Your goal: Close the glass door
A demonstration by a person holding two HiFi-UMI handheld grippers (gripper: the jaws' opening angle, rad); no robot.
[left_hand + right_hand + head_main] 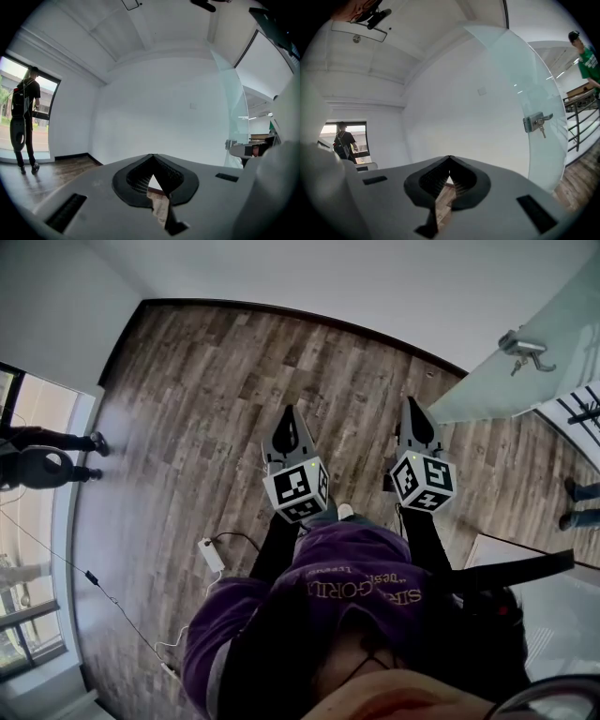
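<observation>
The frosted glass door (511,357) stands ajar at the upper right of the head view, edge toward me, with a metal lock and handle (523,348). In the right gripper view the glass door (525,98) fills the right side, its lock with a hanging key (536,123) ahead and to the right of my jaws. My left gripper (288,420) and right gripper (413,412) are held side by side over the wood floor, both shut with nothing between the jaws. The door (232,110) shows thin at the right of the left gripper view. Neither gripper touches the door.
A white wall (154,112) lies straight ahead. A person (26,117) stands at the window opening on the left. A white power strip with cable (212,554) lies on the wood floor (216,399) near my feet. A railing (579,122) and another person (585,58) are beyond the door.
</observation>
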